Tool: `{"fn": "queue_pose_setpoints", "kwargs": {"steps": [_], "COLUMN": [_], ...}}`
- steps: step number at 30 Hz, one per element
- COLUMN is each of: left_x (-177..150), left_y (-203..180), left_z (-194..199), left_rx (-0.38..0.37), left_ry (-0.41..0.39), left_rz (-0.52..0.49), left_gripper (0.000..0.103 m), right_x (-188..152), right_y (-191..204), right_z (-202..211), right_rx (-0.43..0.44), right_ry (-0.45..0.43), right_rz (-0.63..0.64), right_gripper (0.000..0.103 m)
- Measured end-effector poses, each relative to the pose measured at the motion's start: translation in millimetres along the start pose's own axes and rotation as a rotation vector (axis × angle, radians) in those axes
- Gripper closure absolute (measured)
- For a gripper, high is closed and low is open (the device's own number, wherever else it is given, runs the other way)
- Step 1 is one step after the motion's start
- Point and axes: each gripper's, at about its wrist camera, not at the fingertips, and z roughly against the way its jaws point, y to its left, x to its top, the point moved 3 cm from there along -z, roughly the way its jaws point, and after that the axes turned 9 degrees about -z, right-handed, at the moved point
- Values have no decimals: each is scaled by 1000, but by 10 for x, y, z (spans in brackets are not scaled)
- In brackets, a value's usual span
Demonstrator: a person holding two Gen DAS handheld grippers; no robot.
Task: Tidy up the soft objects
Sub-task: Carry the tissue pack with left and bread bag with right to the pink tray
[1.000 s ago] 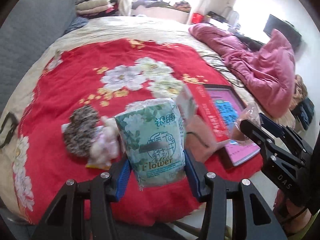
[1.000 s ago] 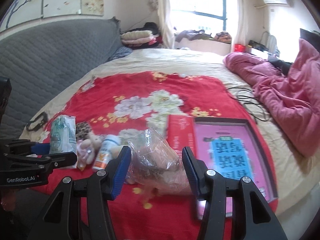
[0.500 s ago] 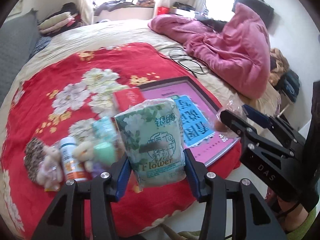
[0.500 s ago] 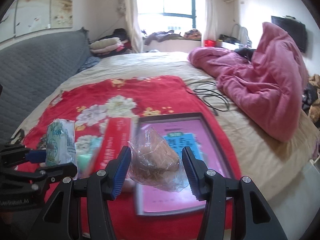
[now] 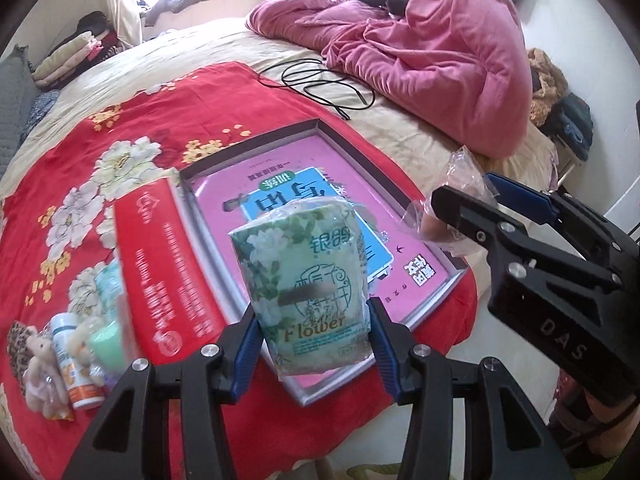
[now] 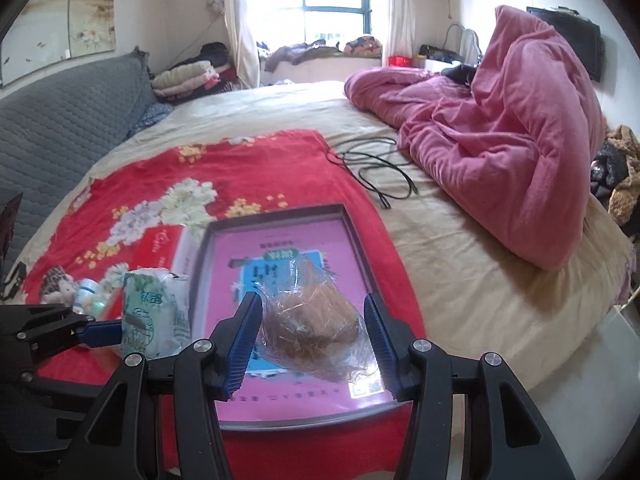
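Note:
My left gripper (image 5: 312, 320) is shut on a green flowered tissue pack (image 5: 304, 288) and holds it above the near end of the pink-lined tray (image 5: 224, 172). My right gripper (image 6: 312, 320) is shut on a brown bun in a clear bag (image 6: 312, 320) and holds it over the same tray (image 6: 280, 236). The tissue pack (image 6: 156, 320) also shows at the left of the right wrist view. The bagged bun (image 5: 460, 200) shows at the right of the left wrist view.
A red box (image 5: 160, 256) lies left of the tray. A small plush toy (image 5: 36, 364), a white bottle (image 5: 70, 356) and other small items lie at the left on the red floral blanket (image 5: 120, 128). A pink quilt (image 6: 500, 128) and black cable (image 6: 376, 176) lie beyond.
Both grippers have swung to the right with their loads, from over the pile of small items to over the pink tray. The grips have not changed.

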Motion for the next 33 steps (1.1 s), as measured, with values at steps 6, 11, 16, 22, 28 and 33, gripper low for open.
{"fn": "queue_pose_setpoints", "kwargs": {"steps": [6, 11, 16, 22, 28, 33], "left_x": [42, -1, -46, -55, -77, -99], "left_y": [-102, -122, -130, -83, -84, -137], "left_z": [-357, -533, -666, -791, -829, -838], "left_rx": [13, 19, 31, 48, 51, 63], "left_ry": [57, 90, 110, 120, 118, 113], "left_rz": [-32, -32, -37, -29, -24, -51], "left_gripper": [53, 53, 53, 53, 52, 52], "right_x": [-37, -70, -119, -240, -355, -406], "right_y": [-109, -160, -197, -250, -269, -313], "right_z": [-222, -362, -539, -796, -942, -1001], "right_rx": [10, 3, -6, -17, -52, -75], "right_ry": [50, 83, 125, 224, 272, 282], "right_rz": [-20, -23, -10, -23, -11, -21], "right_gripper": [48, 48, 48, 47, 47, 46]}}
